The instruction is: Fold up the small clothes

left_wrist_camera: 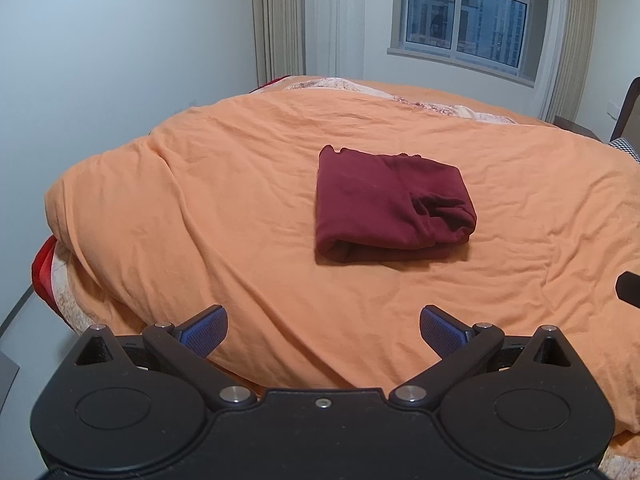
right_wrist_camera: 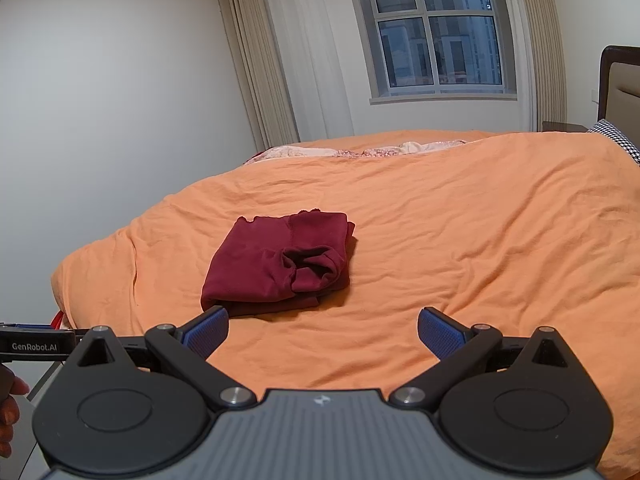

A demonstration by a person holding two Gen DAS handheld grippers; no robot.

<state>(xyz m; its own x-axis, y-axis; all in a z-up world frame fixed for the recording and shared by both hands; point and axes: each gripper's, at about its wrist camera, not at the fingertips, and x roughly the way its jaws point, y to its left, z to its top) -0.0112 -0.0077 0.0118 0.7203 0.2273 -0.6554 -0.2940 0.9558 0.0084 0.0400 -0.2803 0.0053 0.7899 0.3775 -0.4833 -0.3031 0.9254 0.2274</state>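
Note:
A dark red garment lies folded into a compact rectangle on the orange duvet, one sleeve cuff bunched at its right end. My left gripper is open, held back from the garment near the bed's front edge, nothing between its blue pads. In the right wrist view the same folded garment sits ahead and left. My right gripper is open and empty too, its left pad just short of the garment's near corner. The left gripper's body shows at the left edge.
The orange duvet covers a wide bed with a patterned sheet at its far side. A white wall runs along the left, a window and curtains stand behind. A headboard and checkered pillow are at right. A hand shows lower left.

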